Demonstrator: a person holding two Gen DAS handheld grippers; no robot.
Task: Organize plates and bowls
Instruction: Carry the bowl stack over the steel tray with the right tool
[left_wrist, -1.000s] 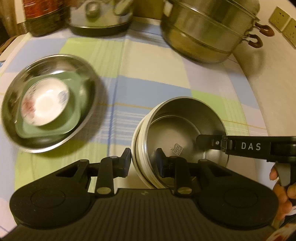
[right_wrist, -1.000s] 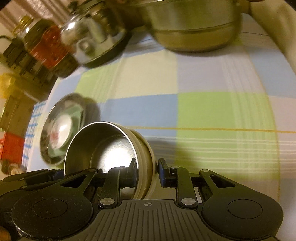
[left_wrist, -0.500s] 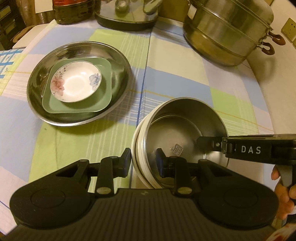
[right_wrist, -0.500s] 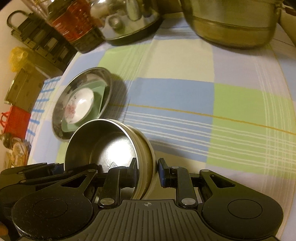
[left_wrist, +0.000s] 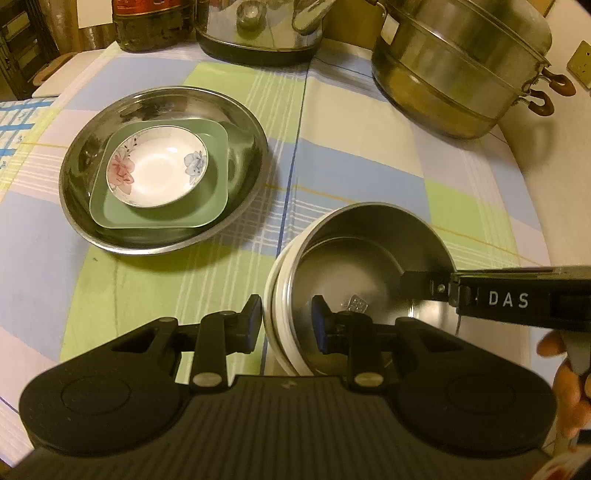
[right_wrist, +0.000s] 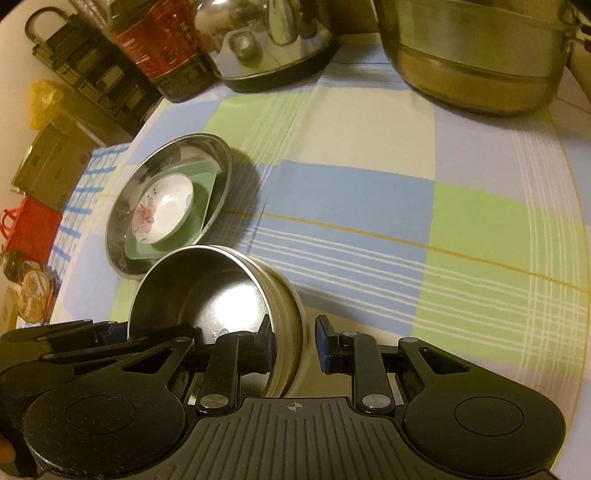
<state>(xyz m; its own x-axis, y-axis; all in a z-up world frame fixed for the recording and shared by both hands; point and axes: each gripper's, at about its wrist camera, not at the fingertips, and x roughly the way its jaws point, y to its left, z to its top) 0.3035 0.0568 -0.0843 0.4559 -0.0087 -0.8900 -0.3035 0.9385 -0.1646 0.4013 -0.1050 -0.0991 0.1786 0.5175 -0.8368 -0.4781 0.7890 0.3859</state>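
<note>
On the checked blue, green and cream tablecloth (left_wrist: 351, 162), your 2 grippers share 1 load: a round stainless steel bowl (left_wrist: 369, 254) nested inside a white bowl (left_wrist: 275, 295), the pair tilted and held near the lower middle of both wrist views. Your left gripper (left_wrist: 286, 325) is clamped across the near-left wall of the nested pair, with 1 finger outside the white bowl and the other inside the steel one. Your right gripper (right_wrist: 293, 343) pinches the opposite wall the same way, its left finger inside the steel bowl (right_wrist: 207, 295) and its blue-padded right finger just outside the cream-white rim (right_wrist: 295, 332); in the left wrist view that gripper reaches in from the right, marked "DAS", with your hand (left_wrist: 569, 391) behind it.

Further left on the cloth sits a wide, shallow stainless steel plate (left_wrist: 74, 192). It holds a green, rounded-square plate (left_wrist: 207, 206), and on that rests a small white bowl painted with pink and blue flowers (left_wrist: 157, 166). This stack stands apart from the held bowls.

At the far edge of the table stand a large 2-tier steel steamer pot (left_wrist: 461, 70), a steel kettle (left_wrist: 258, 29) and a jar with a red label (right_wrist: 159, 48).
</note>
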